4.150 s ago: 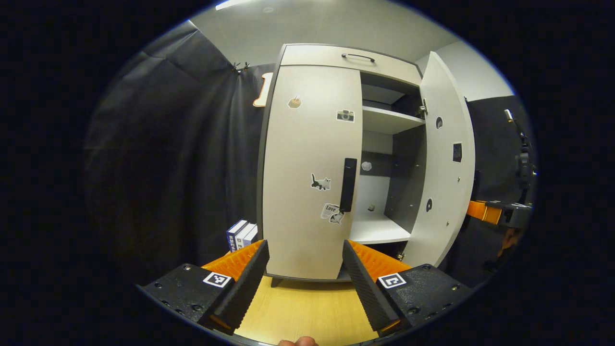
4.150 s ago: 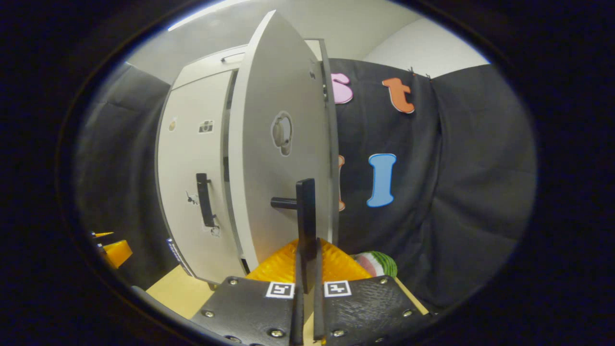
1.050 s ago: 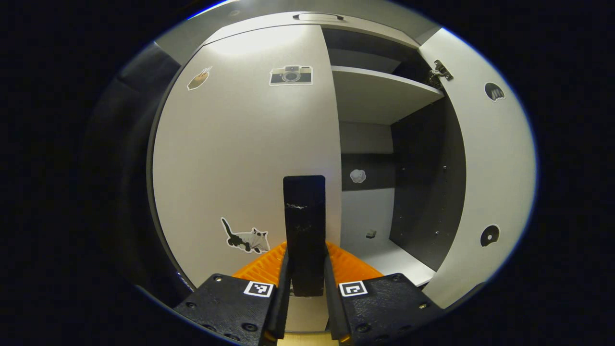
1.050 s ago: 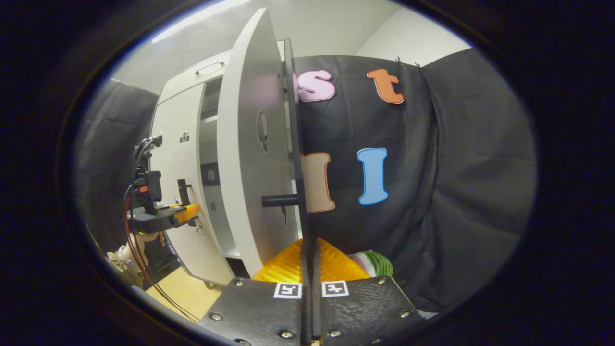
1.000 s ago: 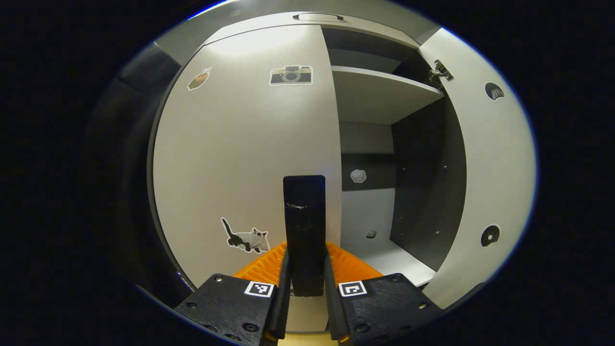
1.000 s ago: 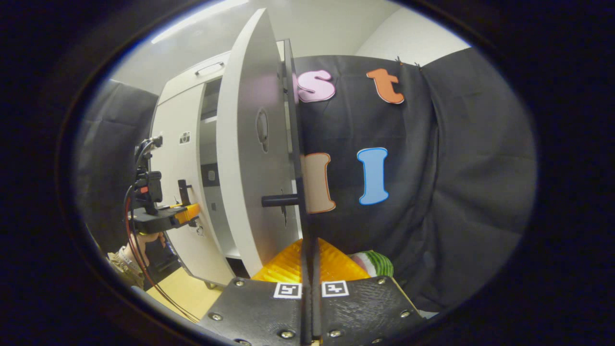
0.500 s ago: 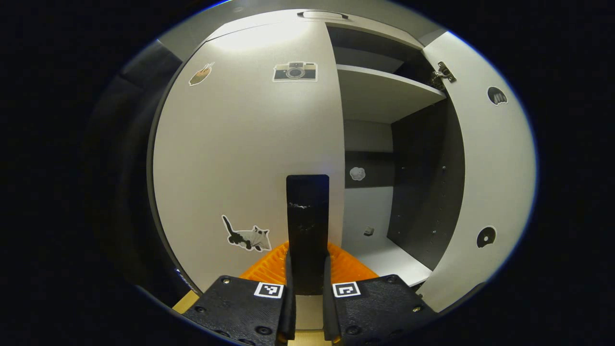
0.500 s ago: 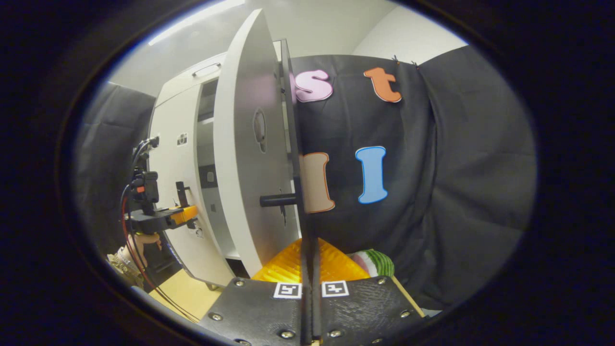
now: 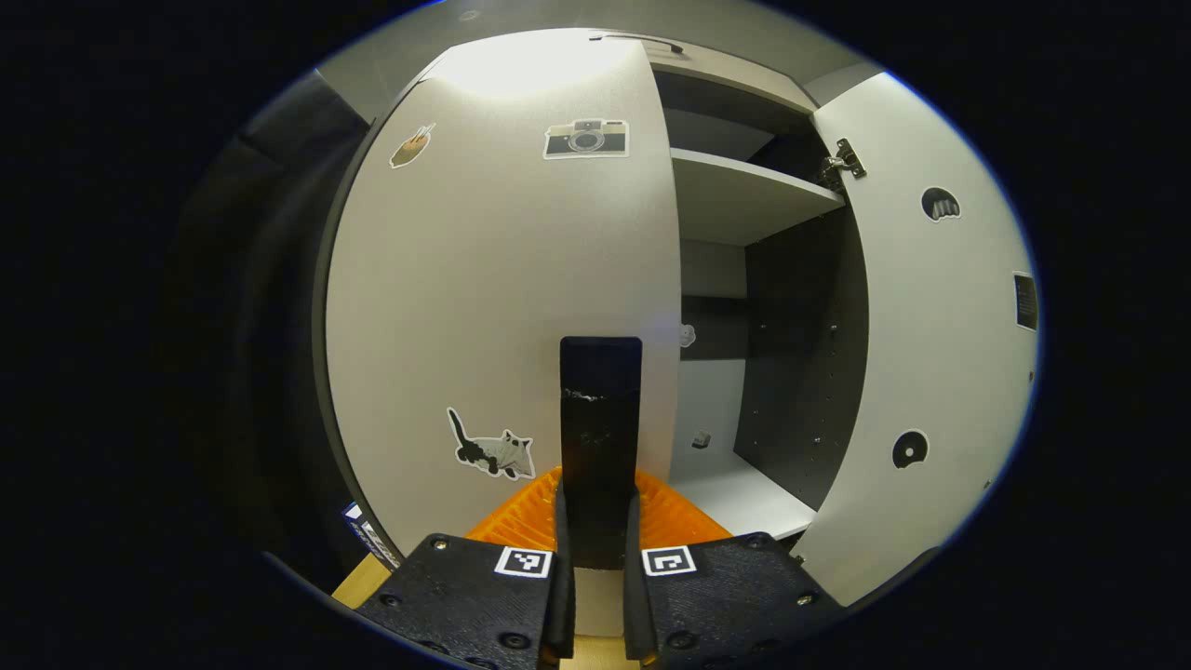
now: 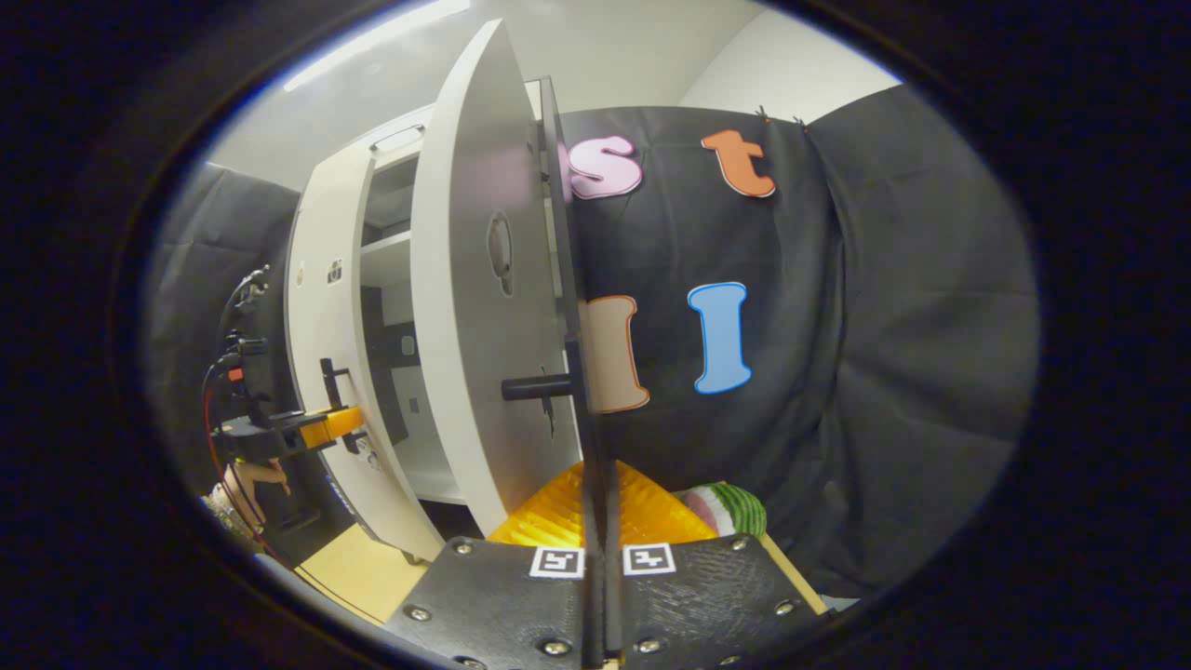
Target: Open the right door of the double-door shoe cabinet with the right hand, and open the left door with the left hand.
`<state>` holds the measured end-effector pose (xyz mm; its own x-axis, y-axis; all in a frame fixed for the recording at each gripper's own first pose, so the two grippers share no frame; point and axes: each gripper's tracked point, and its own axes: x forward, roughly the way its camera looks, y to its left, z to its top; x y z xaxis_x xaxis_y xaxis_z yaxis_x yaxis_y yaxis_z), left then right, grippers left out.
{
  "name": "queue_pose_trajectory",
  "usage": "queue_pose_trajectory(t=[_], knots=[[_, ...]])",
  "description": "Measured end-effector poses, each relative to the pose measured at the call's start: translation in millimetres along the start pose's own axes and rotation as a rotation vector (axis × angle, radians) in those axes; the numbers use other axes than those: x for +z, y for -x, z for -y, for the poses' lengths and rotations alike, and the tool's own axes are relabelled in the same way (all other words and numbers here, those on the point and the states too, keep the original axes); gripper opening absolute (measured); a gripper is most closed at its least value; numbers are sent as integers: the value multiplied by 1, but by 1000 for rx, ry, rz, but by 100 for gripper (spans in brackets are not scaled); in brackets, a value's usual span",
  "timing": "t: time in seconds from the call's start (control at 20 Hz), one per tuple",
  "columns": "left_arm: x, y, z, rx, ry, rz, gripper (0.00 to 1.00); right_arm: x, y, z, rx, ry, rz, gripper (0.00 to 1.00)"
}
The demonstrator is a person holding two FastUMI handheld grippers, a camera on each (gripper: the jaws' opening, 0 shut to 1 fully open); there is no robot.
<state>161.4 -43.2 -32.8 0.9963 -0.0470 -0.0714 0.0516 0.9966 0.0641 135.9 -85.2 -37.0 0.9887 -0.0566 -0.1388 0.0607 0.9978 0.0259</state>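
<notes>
The pale shoe cabinet's left door [image 9: 502,279], with cat and camera stickers, stands slightly ajar. Its dark upright handle [image 9: 600,409] sits between the fingers of my left gripper [image 9: 595,530], which is shut on it. The right door [image 9: 930,372] is swung wide, showing shelves [image 9: 744,195] inside. In the right gripper view that right door [image 10: 475,307] is nearly edge-on, and my right gripper [image 10: 597,540] is shut on its handle [image 10: 588,419]. Far left there, the left gripper [image 10: 307,428] and a hand [image 10: 247,479] hold the left door's handle [image 10: 330,381].
The cabinet stands on a wooden table [image 10: 358,568]. A green striped, watermelon-like thing [image 10: 730,510] lies low behind the right door. Books [image 9: 368,535] stand at the cabinet's lower left. Black cloth walls close in on both sides.
The left door has started to swing outward with my left gripper on its handle, opening a gap at its inner edge. The right door and right gripper have barely moved.
</notes>
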Motion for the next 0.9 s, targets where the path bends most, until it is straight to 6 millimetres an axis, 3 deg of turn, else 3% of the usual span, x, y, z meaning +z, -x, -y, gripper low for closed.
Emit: queue_pose_trajectory(t=[0.9], knots=[[-2,62,-21,-27,26,-18,21,0,-1,1,-13,-10,5,1]])
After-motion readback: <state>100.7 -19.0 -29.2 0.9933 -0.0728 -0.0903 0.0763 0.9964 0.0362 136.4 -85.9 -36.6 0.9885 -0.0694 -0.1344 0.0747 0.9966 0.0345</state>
